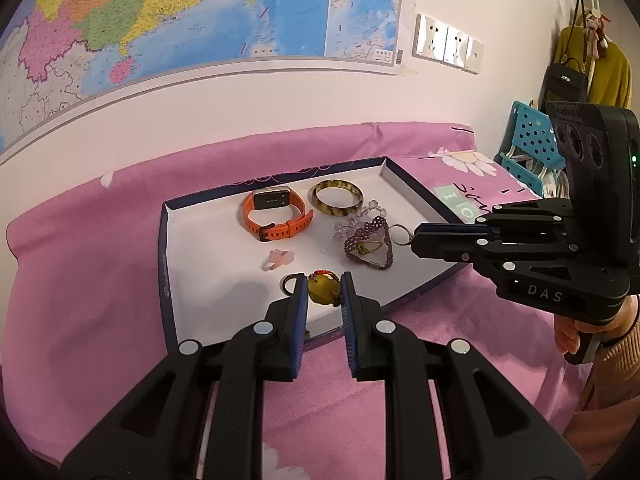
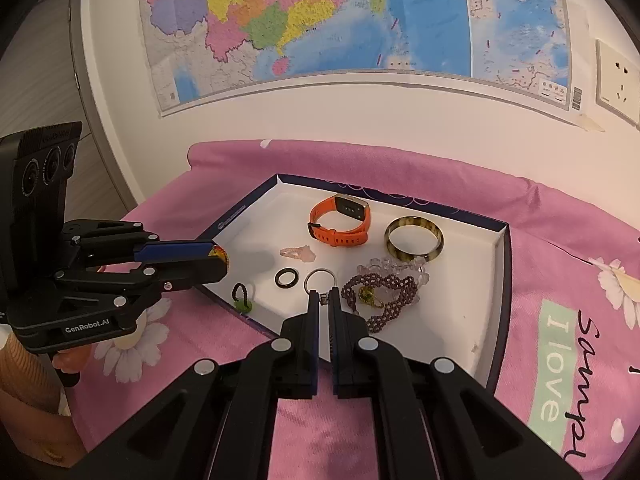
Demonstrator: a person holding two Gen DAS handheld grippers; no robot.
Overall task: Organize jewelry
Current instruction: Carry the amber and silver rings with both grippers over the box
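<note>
1 watch (image 2: 344,220), 1 bangle (image 2: 414,239), 2 rings (image 2: 287,278) (in tray (image 2: 492,304)), 2 tools (image 1: 324,300).

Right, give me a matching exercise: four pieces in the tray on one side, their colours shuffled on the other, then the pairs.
1. watch
2. bangle
3. beaded heart
4. small flat ring

A. purple
B. black
C. orange
D. mottled yellow-brown

Pairs: 1-C, 2-D, 3-A, 4-B

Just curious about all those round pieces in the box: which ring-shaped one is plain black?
The small black ring, lying flat beside the silver key ring; the tortoiseshell bangle is mottled yellow-brown.
</note>
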